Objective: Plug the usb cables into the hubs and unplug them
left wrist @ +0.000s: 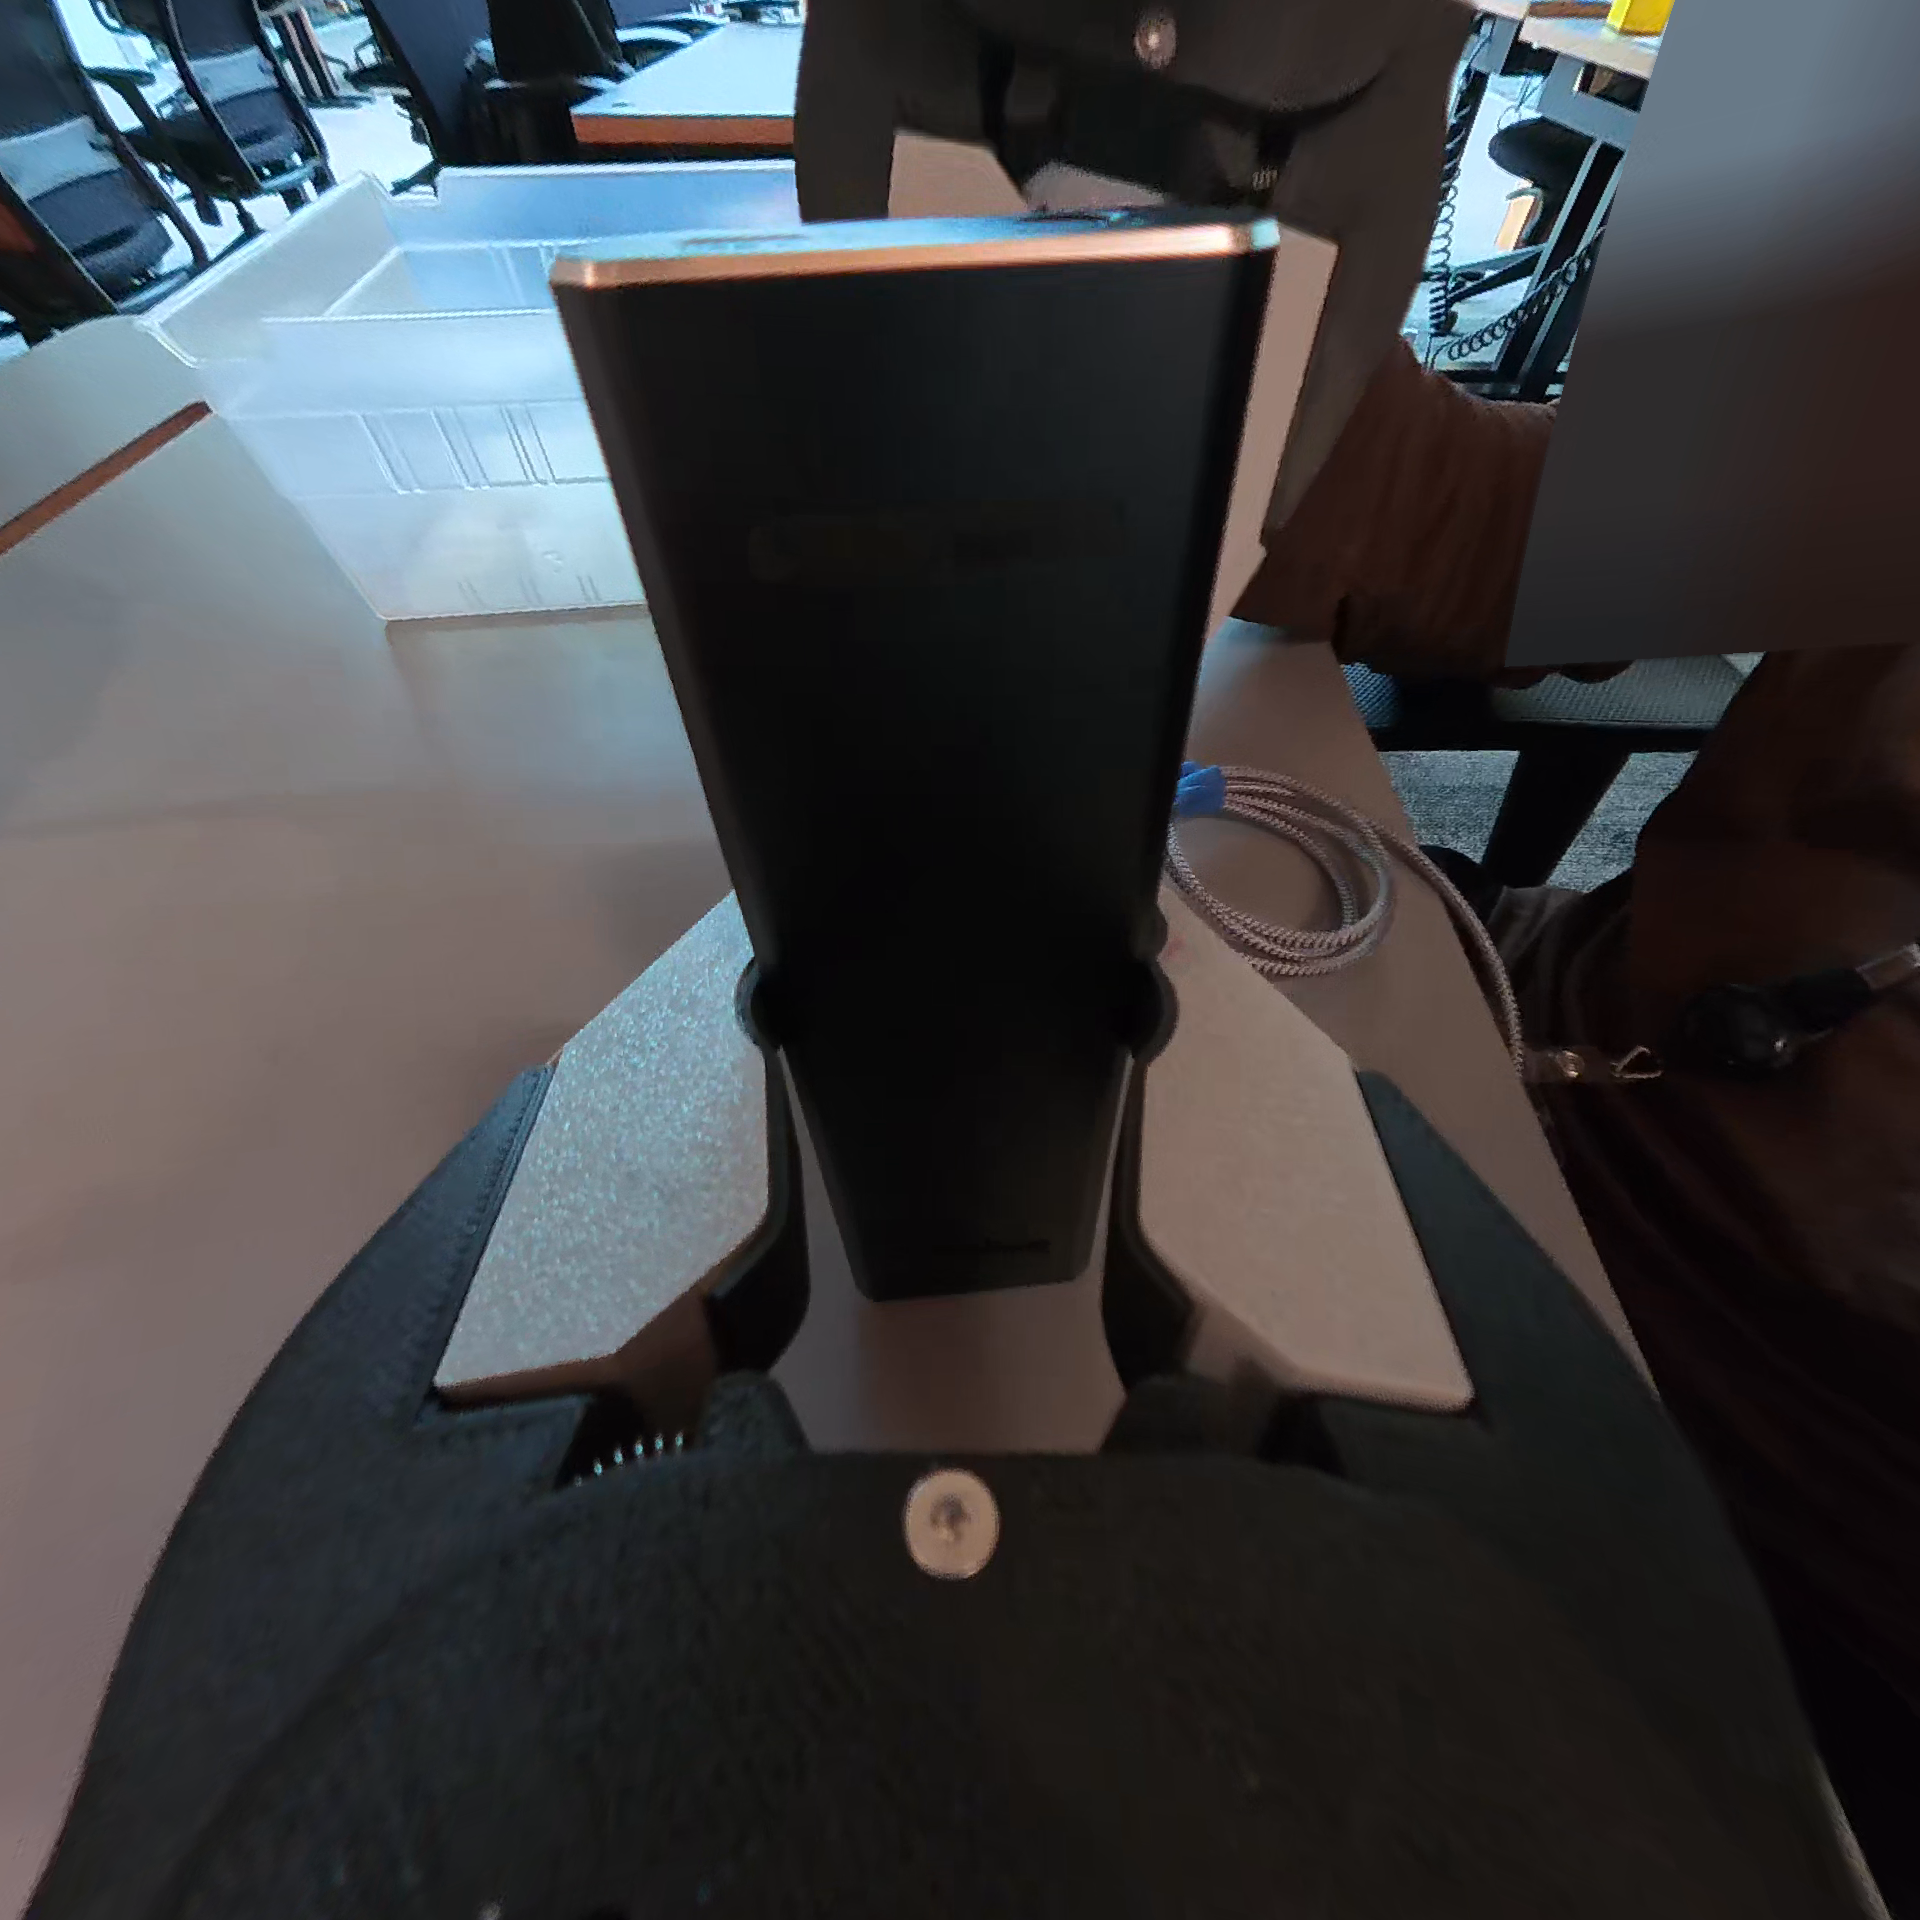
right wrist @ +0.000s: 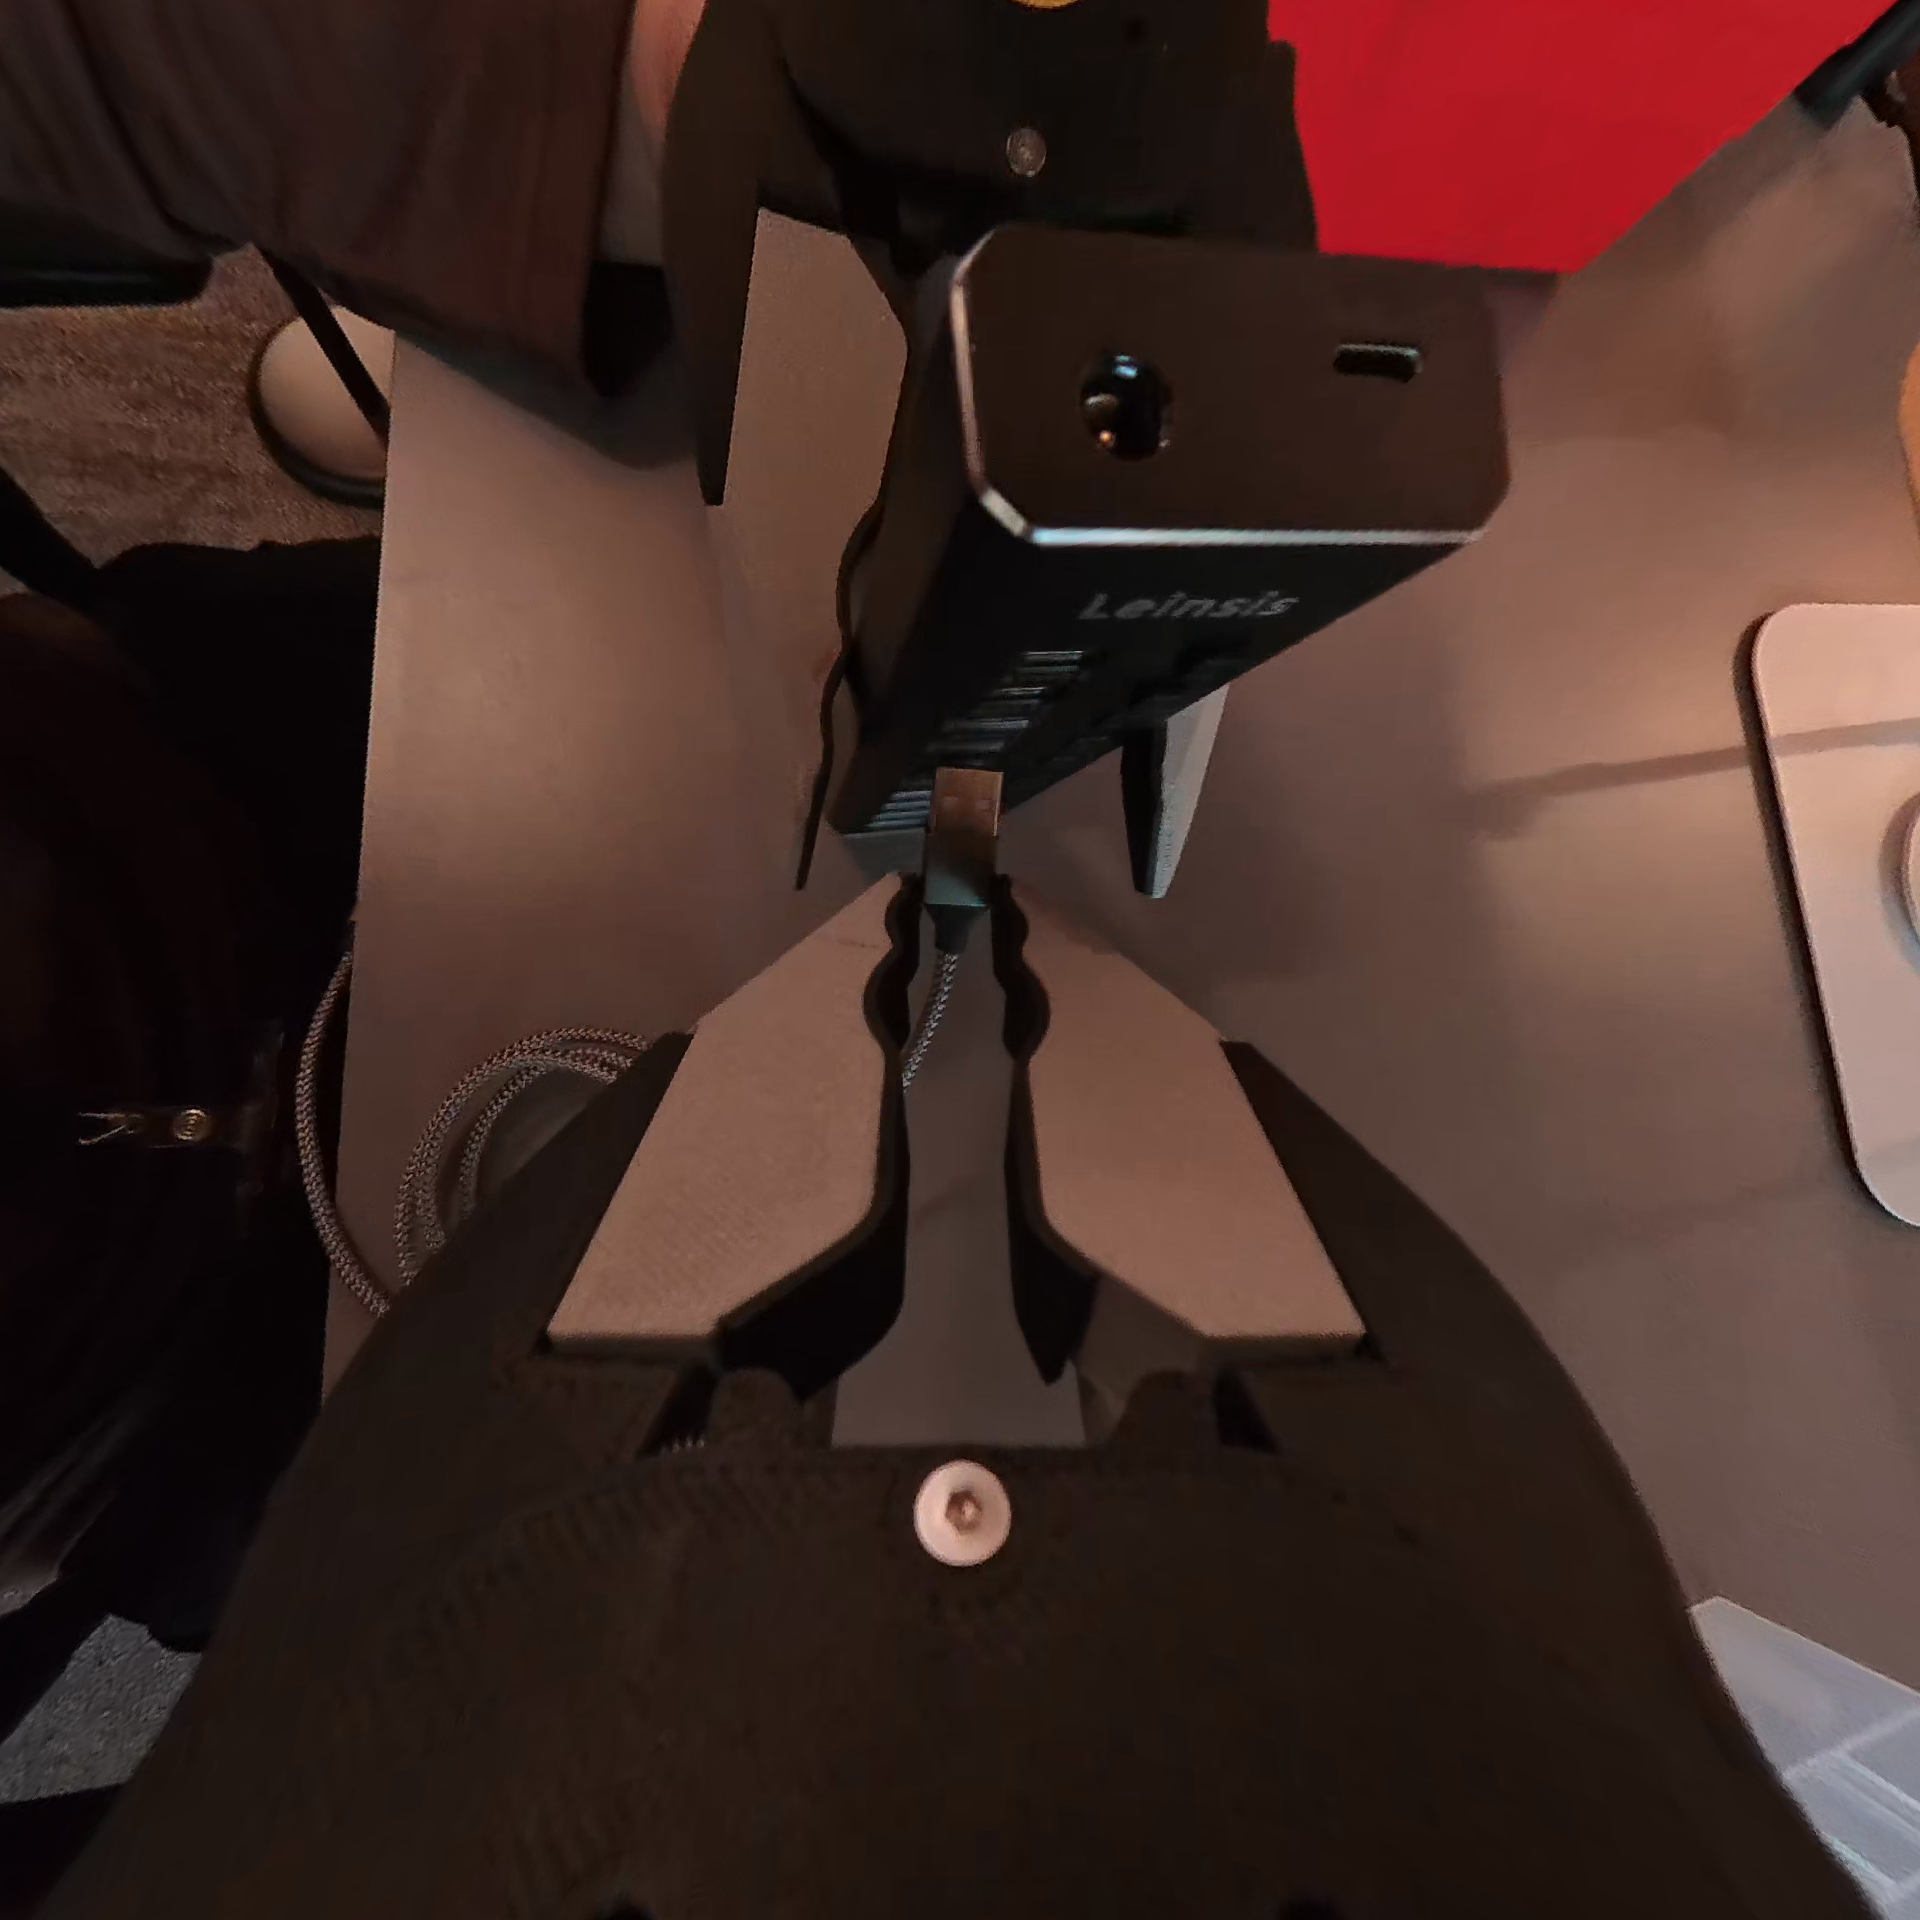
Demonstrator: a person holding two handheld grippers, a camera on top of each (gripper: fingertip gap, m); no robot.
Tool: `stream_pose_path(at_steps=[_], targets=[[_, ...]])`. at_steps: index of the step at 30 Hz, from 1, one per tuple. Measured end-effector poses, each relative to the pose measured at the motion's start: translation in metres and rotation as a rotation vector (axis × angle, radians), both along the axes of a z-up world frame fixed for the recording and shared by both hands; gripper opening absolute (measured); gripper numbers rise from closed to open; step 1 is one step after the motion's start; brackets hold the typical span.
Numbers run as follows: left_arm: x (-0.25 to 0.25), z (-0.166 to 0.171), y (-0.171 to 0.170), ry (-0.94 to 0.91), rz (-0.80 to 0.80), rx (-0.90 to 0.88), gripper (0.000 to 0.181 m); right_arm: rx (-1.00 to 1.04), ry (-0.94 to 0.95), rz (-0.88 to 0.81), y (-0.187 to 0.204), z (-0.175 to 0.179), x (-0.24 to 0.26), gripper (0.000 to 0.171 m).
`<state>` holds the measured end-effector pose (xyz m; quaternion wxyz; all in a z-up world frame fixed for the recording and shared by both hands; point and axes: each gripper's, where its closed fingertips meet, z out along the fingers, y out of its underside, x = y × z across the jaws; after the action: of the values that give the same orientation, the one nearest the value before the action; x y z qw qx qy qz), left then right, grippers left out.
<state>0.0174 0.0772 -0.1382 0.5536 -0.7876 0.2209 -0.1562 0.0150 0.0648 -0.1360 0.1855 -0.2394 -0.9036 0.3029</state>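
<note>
Between the two grippers, held off the grey table [left wrist: 312, 790], sits the dark hub [left wrist: 935, 748], and much of it is hard to read: in the left wrist view its broad face is in shadow and its far end is partly covered by the other gripper's black body, while the top of that view is soft with blur. The left gripper [left wrist: 954, 1013] points forward and slightly up, its two fingers pressed against the hub's long sides, clamped on it near the lower end. From the right wrist view the hub's end face, with a round socket and a small slot, fills the upper middle, and its row of ports runs down toward the camera, though the ports themselves are too dark to count. The right gripper [right wrist: 958, 899] comes at the hub from the opposite side, its fingertips closed on the plug [right wrist: 964, 831] of a braided cable [right wrist: 925, 1023]; the plug's metal tip meets the lowest port, but how deep it sits I cannot tell. Loose coils of the same cable [left wrist: 1299, 883] lie near the table's edge, beside a person's dark clothing, cut off by the frame. A clear plastic bin [left wrist: 416, 416] stands well apart on the table, leaving bare surface around the hub.
</note>
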Motion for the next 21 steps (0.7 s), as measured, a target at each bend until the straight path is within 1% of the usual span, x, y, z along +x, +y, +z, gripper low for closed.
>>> stream_pose_path(at_steps=[3,8,15,21], targets=[[-0.0003,0.0018,0.0004,-0.003,0.003,0.005,0.065,-0.001,-0.023,0.012,-0.002,-0.0035,0.0016,0.01],[0.0005,0.0027,0.0001,-0.008,0.0,0.004,0.066,-0.038,-0.019,0.016,-0.0023,0.0028,0.0023,0.01],[0.0057,-0.0005,0.0002,-0.017,-0.02,-0.024,0.066,0.042,-0.026,0.009,-0.0026,-0.0037,0.0035,0.011],[0.0096,-0.0011,-0.0001,0.001,-0.034,-0.023,0.067,0.005,-0.118,0.005,-0.0035,-0.0046,0.009,0.011]])
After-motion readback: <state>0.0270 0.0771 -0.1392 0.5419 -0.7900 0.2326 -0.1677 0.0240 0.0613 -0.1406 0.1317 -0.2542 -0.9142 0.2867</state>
